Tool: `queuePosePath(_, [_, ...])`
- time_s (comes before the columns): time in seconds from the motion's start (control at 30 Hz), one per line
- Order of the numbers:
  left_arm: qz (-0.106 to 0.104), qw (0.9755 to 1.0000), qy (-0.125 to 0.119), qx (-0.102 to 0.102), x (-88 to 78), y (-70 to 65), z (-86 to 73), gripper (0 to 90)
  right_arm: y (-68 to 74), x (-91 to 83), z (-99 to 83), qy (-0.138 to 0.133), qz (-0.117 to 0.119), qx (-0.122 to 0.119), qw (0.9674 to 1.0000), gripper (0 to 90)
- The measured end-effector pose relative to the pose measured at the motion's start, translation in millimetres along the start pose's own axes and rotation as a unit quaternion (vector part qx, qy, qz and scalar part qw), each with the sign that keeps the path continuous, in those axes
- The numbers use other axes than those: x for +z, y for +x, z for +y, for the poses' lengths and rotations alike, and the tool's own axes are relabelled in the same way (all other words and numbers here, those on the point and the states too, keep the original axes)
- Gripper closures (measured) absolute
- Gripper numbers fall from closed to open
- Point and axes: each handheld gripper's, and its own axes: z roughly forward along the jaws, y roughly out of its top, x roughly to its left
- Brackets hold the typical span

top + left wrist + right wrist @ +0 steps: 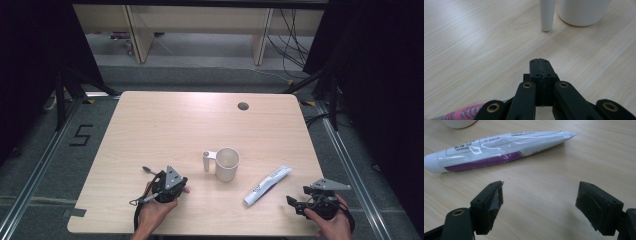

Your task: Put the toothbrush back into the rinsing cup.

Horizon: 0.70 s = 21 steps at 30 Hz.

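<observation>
The table (pixel 165 120) carries a white mug (pixel 227 163) near its middle, handle toward the left edge. A toothpaste tube (pixel 267 186) lies toward the front right corner, just ahead of the released right tongs (pixel 539 202). Near the front edge, the left tongs (pixel 540 68) are clenched on nothing, a pink-handled toothbrush (pixel 461 113) beside them

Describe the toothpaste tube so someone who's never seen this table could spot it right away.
Start at the white mug standing near the middle of the wooden table. To its right and nearer the person, the toothpaste tube lies flat, just ahead of the open right gripper. It is the only long white tube, with a purple stripe along its side.
</observation>
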Motion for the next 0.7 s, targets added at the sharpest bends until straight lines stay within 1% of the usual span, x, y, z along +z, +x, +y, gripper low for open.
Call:
queuePosePath(0.03, [-0.002, 1.0000, 0.004, 0.003, 1.4, 0.7, -0.2, 89.6, 3.0, -0.1, -0.3, 0.005, 0.006, 0.021, 0.9998, 22.2])
queuePosePath(0.07, [-0.004, 0.9998, 0.016, 0.011, 1.4, 2.0, -0.4, 89.6, 3.9, 0.4, -0.2, 0.010, 0.011, 0.027, 0.9995, 22.3])
queuePosePath(0.1, [-0.004, 0.9999, 0.014, 0.006, 3.5, 1.5, -1.2, 89.6, 3.4, 0.4, -0.4, 0.006, 0.008, 0.021, 0.9997, 22.3])
queuePosePath(0.13, [-0.005, 0.9998, 0.019, 0.008, 4.3, 2.0, -1.5, 89.6, 3.5, 0.4, -0.4, 0.006, 0.009, 0.020, 0.9997, 22.4])
queuePosePath(0.17, [-0.004, 0.9998, 0.018, 0.000, 5.4, 1.3, -1.8, 89.6, 3.7, 0.2, -0.4, 0.005, 0.009, 0.018, 0.9998, 22.4])
queuePosePath(0.2, [-0.004, 0.9998, 0.018, 0.000, 5.4, 1.3, -1.8, 89.5, 3.7, 0.2, -0.4, 0.005, 0.009, 0.018, 0.9998, 22.4])
queuePosePath(0.23, [-0.006, 0.9996, 0.024, 0.011, 4.8, 2.8, -2.8, 89.5, 3.3, 0.4, -0.3, 0.003, 0.008, 0.016, 0.9998, 22.5])
queuePosePath(0.27, [-0.008, 0.9996, 0.025, 0.008, 4.1, 2.2, -3.0, 89.5, 3.7, 0.3, -0.3, 0.006, 0.008, 0.019, 0.9998, 22.5])
queuePosePath(0.33, [-0.008, 0.9996, 0.025, 0.007, 2.4, 0.8, -3.4, 89.5, 3.5, 0.2, -0.5, 0.006, 0.010, 0.018, 0.9998, 22.5])
queuePosePath(0.37, [-0.014, 0.9995, 0.027, 0.012, 1.3, 0.6, -3.8, 89.5, 3.4, 0.2, -0.3, 0.007, 0.010, 0.018, 0.9998, 22.4])
queuePosePath(0.4, [-0.016, 0.9991, 0.037, 0.015, -0.1, 0.4, -3.7, 89.5, 2.8, 0.6, -0.2, 0.004, 0.009, 0.016, 0.9998, 22.5])
queuePosePath(0.43, [-0.016, 0.9991, 0.037, 0.015, -0.1, 0.4, -3.7, 89.6, 3.0, -0.2, 0.0, 0.010, 0.010, 0.019, 0.9997, 22.5])
queuePosePath(0.47, [-0.018, 0.9991, 0.035, 0.015, 0.3, 0.8, -5.5, 89.5, 3.7, 0.1, -0.3, 0.010, 0.012, 0.024, 0.9996, 22.5])
queuePosePath(0.5, [-0.018, 0.9991, 0.036, 0.012, 0.2, 1.0, -6.4, 89.5, 3.4, 0.0, -0.3, 0.008, 0.011, 0.022, 0.9997, 22.5])
queuePosePath(0.57, [-0.018, 0.9990, 0.038, 0.013, -0.3, 1.4, -7.2, 89.5, 3.2, -0.7, 0.0, 0.011, 0.011, 0.022, 0.9996, 22.5])
queuePosePath(0.63, [-0.019, 0.9992, 0.034, 0.009, -2.1, 0.4, -9.1, 89.5, 3.0, -0.7, -0.1, 0.010, 0.010, 0.020, 0.9997, 22.5])
queuePosePath(0.67, [-0.022, 0.9991, 0.035, 0.009, -4.7, -0.3, -10.4, 89.5, 2.9, -0.9, -0.1, 0.009, 0.008, 0.019, 0.9998, 22.5])
queuePosePath(0.7, [-0.025, 0.9987, 0.041, 0.014, -8.8, -0.8, -13.0, 89.4, 2.8, -0.8, -0.1, 0.008, 0.007, 0.019, 0.9998, 22.5])
